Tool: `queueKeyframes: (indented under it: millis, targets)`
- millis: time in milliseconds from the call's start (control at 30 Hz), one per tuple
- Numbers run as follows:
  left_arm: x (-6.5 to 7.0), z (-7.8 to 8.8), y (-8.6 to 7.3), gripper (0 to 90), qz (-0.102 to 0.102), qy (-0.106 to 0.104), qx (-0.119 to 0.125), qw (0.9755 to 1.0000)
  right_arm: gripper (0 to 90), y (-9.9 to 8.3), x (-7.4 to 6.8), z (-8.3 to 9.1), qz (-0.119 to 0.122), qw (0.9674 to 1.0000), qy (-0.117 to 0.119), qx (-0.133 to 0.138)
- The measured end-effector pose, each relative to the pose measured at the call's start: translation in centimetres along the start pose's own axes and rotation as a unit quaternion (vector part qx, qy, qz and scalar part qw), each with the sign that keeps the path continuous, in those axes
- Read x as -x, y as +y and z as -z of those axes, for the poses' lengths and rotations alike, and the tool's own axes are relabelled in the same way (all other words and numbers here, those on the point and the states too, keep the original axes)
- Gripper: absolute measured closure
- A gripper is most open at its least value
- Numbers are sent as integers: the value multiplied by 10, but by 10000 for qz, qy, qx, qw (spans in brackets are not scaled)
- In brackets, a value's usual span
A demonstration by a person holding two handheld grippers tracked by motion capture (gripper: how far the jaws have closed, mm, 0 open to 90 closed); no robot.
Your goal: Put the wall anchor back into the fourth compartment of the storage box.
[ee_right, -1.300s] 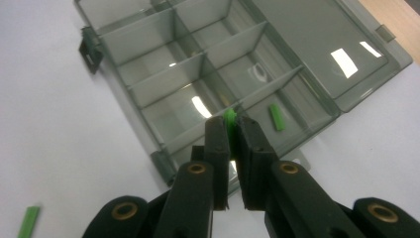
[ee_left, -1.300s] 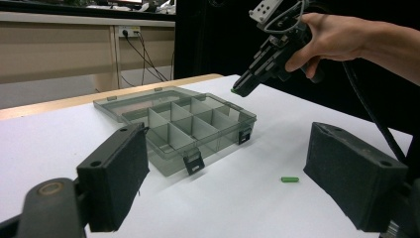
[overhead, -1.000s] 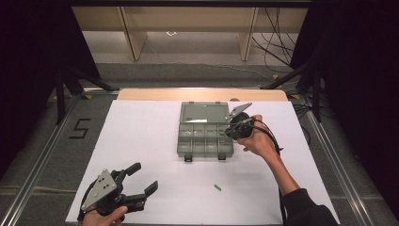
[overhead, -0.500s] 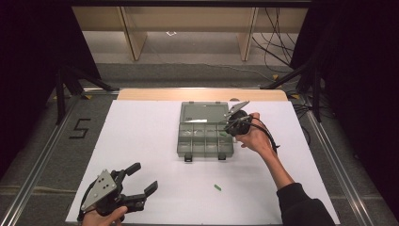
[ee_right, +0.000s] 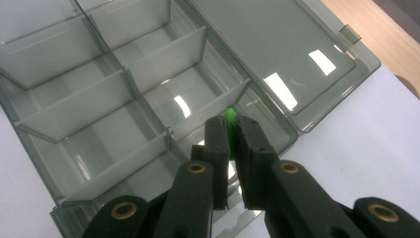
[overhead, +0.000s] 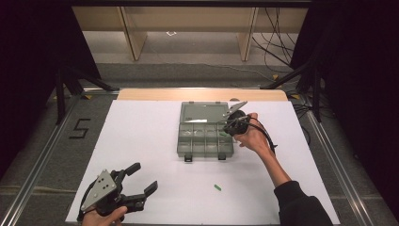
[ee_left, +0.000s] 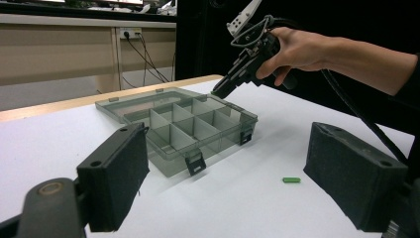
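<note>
High view: right gripper (overhead: 231, 128) hovering over 3 o'clock edge of translucent grey plastic compartment box (overhead: 205, 136), lid lying open at 12 o'clock. Second small green piece (overhead: 217, 187) lying on white table (overhead: 141, 141) at 6 o'clock of box. Left gripper (overhead: 141, 181) resting at 7 o'clock, jaws wide, holding nothing.

Left gripper view: right gripper tip pointing down at box's far corner.

Right gripper view: jaws pinching small green plastic piece (ee_right: 229, 119) above corner compartment. Placing step, likely; next: lowering in, releasing.
</note>
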State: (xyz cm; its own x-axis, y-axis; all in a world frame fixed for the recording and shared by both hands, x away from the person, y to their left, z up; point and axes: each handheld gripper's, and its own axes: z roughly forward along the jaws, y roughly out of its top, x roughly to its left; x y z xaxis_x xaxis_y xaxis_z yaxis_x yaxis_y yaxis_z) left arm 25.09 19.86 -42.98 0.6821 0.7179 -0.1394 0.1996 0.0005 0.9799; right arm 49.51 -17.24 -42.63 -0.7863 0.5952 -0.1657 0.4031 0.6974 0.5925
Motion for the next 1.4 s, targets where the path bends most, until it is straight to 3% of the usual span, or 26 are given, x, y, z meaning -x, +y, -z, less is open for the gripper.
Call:
queueKeyframes:
  millis: [67,100,300,333,367,500,633,667,933,1400]
  targets:
    - [0,-1,0,161,5,-32,49,10000,839,0,-2,-1,-194,9997,18,-136]
    - [0,-1,0,161,5,-48,64,10000,806,0,-1,-3,-122,9999,24,-106]
    - [0,0,0,161,-49,-45,1,10000,559,0,-2,0,-399,9992,-19,-82]
    - [0,-1,0,161,-37,-39,-3,10000,519,0,0,-1,-323,9994,-109,60]
    - [0,-1,0,161,-22,-26,-1,10000,490,0,1,2,-362,9993,-108,37]
    - [-1,-1,1,161,-33,-49,12,10000,396,-1,-2,11,-536,9983,-209,128]
    - [-1,-2,1,161,-4,-45,35,10000,335,1,-8,22,-574,9982,-162,103]
    - [-1,-2,1,161,-5,-44,36,10000,318,1,-11,23,-525,9981,-247,185]
    - [-1,-1,1,161,-6,-12,11,10000,293,-1,-33,41,-293,9995,-4,116]
    - [-1,0,2,160,-11,-7,24,10000,290,-9,-63,55,67,9997,139,207]
